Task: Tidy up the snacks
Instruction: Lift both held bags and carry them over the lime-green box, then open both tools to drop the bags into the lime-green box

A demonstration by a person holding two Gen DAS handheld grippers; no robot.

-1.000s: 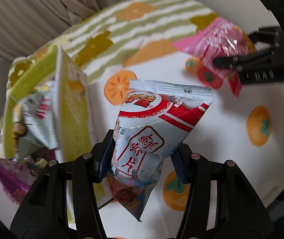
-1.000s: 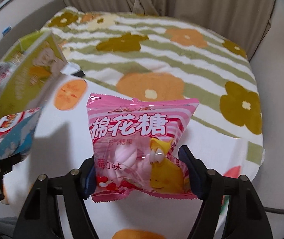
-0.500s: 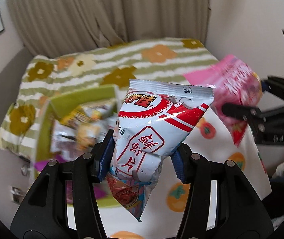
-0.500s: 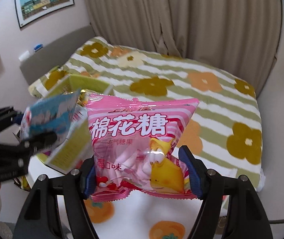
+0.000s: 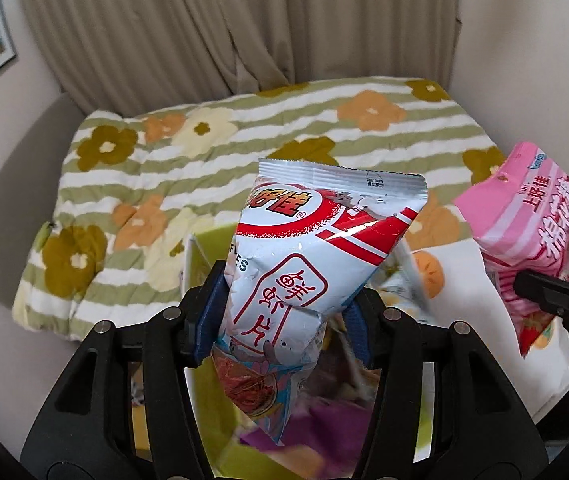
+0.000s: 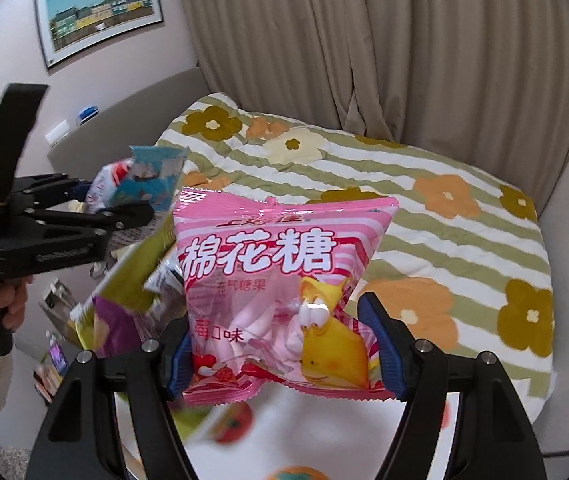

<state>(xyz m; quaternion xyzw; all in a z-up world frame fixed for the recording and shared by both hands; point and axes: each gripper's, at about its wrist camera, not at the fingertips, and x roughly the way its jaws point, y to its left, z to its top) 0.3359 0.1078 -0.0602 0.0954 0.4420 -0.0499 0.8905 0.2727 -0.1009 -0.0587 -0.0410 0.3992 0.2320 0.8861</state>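
the green box (image 5: 204,248) is mostly hidden behind the shrimp chip bag (image 5: 316,264) in the left wrist view, and the packets inside it are a purple and yellow blur. the pink marshmallow bag (image 5: 532,240) is cut off by the picture's right edge. in the right wrist view the box (image 6: 132,276) is smeared, and perhaps a purple packet (image 6: 118,328) sits in it. the small things by the floor on the left are too blurry to name.

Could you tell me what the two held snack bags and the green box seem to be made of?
White prawn cracker bag: glossy plastic film, crinkled with bright glints. Pink marshmallow bag: shiny plastic film, partly see-through. Green box: probably printed cardboard, given its thin, stiff wall.
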